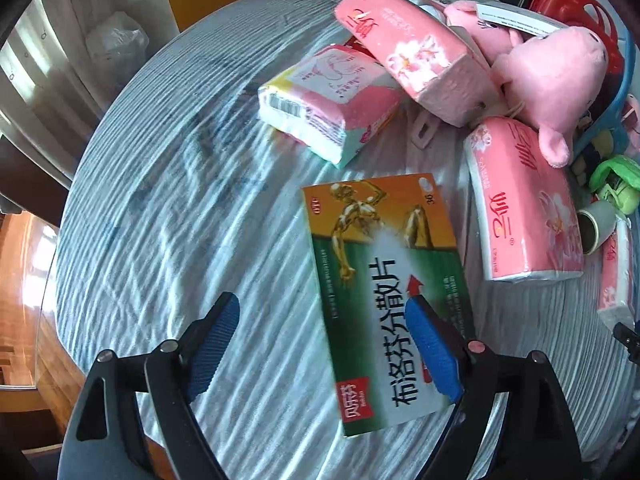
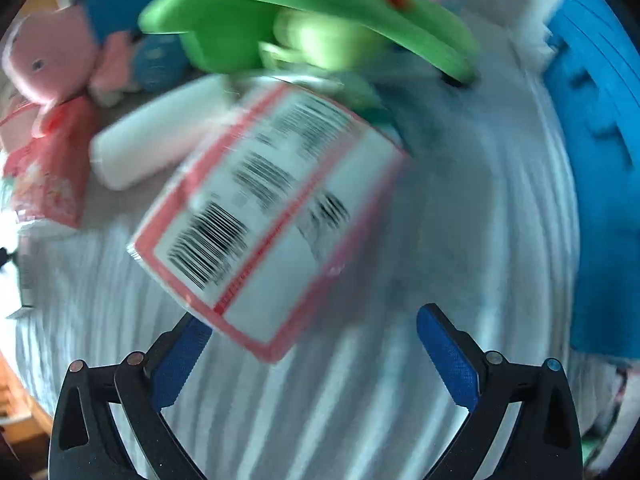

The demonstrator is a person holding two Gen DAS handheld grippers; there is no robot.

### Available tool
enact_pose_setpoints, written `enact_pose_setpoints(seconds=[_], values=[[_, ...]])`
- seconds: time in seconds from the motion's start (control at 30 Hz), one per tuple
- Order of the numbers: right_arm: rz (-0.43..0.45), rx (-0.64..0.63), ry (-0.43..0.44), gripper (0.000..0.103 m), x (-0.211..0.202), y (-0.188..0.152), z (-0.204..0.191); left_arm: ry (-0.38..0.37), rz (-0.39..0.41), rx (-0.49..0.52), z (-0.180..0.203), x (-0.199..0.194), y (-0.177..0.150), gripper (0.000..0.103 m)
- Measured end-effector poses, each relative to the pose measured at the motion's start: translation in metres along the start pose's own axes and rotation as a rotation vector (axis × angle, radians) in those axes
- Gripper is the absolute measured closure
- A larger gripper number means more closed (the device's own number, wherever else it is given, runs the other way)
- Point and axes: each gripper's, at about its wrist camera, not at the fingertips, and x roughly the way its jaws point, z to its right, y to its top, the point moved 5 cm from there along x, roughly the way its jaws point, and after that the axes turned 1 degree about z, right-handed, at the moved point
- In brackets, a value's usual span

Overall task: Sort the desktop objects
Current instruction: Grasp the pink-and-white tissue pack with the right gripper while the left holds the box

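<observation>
Left gripper (image 1: 322,344) is spread wide, medicine box (image 1: 384,300) dropped flat on the tablecloth (image 1: 160,240), looks parked for sorting; right gripper (image 2: 316,356) gapes over a barcoded pack (image 2: 264,216).

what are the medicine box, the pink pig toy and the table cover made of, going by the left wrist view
Medicine box: looks like printed cardboard with a glossy finish; flat faces, crisp edges, a pale glare patch over the print.
Pink pig toy: soft plush fabric, matt and fuzzy, with rounded stuffed shapes.
Table cover: seems a woven or crinkled cloth, pale blue-white; fine ridges and wrinkles run across it. The exact fibre cannot be told.
</observation>
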Motion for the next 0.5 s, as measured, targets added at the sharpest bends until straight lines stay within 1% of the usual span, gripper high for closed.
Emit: enact_pose_setpoints(seconds=[0.03,0.07,0.13,0.23,0.27,0.33,0.37,0.43,0.47,0.5], values=[[-0.002,0.021,-0.013,0.0,-0.002,-0.002,0.012,0.011,0.004,-0.005,-0.002,-0.005,0.0,0.017],[0.001,0.047,0.016,0.0,-0.006,-0.003,0.019,-0.001,0.011,-0.006,-0.002,-0.008,0.003,0.017],[0.014,0.08,0.089,0.0,-0.015,-0.001,0.023,-0.031,0.018,-0.006,0.003,-0.013,0.007,0.017],[0.044,0.087,0.175,0.0,-0.025,0.012,0.007,-0.072,0.015,0.004,0.029,-0.013,0.012,0.017],[0.044,0.09,0.199,0.0,-0.024,0.016,-0.003,-0.068,0.001,0.009,0.04,-0.009,0.014,0.017],[0.047,0.083,0.219,0.0,-0.023,0.025,-0.013,-0.052,-0.035,0.016,0.049,0.001,0.01,0.017],[0.048,0.072,0.206,0.0,-0.021,0.029,-0.017,-0.009,-0.028,0.027,0.054,0.004,0.011,0.017],[0.042,0.059,0.168,0.0,-0.013,0.037,-0.02,0.052,-0.019,0.062,0.063,0.006,0.009,0.014],[0.032,0.058,0.164,0.0,-0.007,0.041,-0.022,0.071,-0.021,0.071,0.067,0.007,0.008,0.014],[0.021,0.056,0.161,0.0,-0.002,0.044,-0.023,0.084,-0.023,0.075,0.069,0.008,0.007,0.011]])
